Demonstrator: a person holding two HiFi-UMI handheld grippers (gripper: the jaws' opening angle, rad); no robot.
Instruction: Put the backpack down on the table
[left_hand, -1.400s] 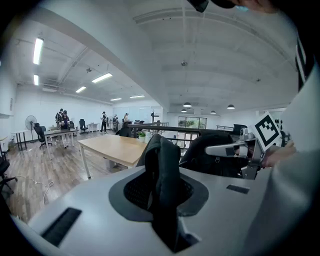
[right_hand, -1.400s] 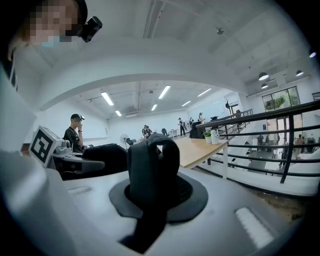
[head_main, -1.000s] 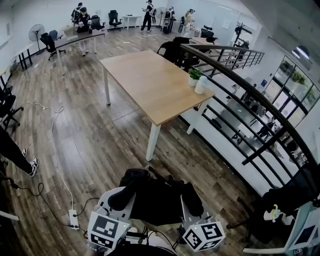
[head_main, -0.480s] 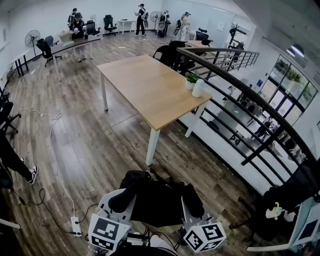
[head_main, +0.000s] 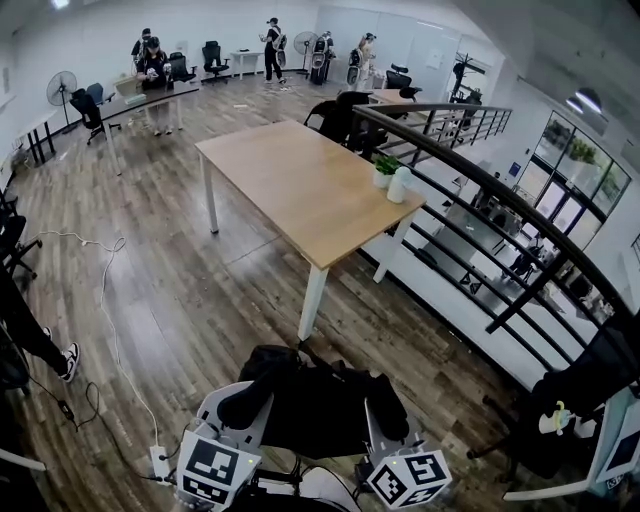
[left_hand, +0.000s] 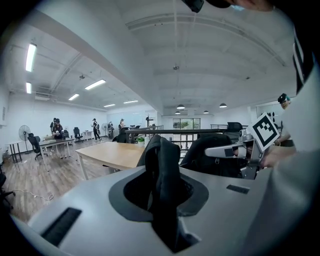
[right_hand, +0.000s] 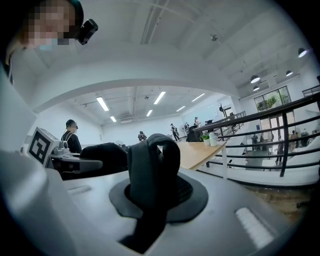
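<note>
A black backpack (head_main: 315, 405) hangs low in the head view between my two grippers, above the wooden floor. My left gripper (head_main: 245, 400) is shut on a black strap (left_hand: 162, 170) of it at its left side. At its right side my right gripper (head_main: 385, 410) is shut on another strap (right_hand: 152, 165). The light wooden table (head_main: 290, 180) stands ahead with floor in between, and it also shows beyond the jaws as the table (left_hand: 112, 152) in the left gripper view and the table (right_hand: 197, 152) in the right gripper view.
A small potted plant (head_main: 385, 165) and a white bottle (head_main: 400, 183) stand at the table's right edge. A black railing (head_main: 480, 190) runs along the right. A cable (head_main: 105, 300) and a power strip (head_main: 160, 462) lie on the floor at the left. People and office chairs are far back.
The whole view has advanced a little toward the table; the power strip has slid lower in the picture. Both grippers keep their hold on the backpack.
</note>
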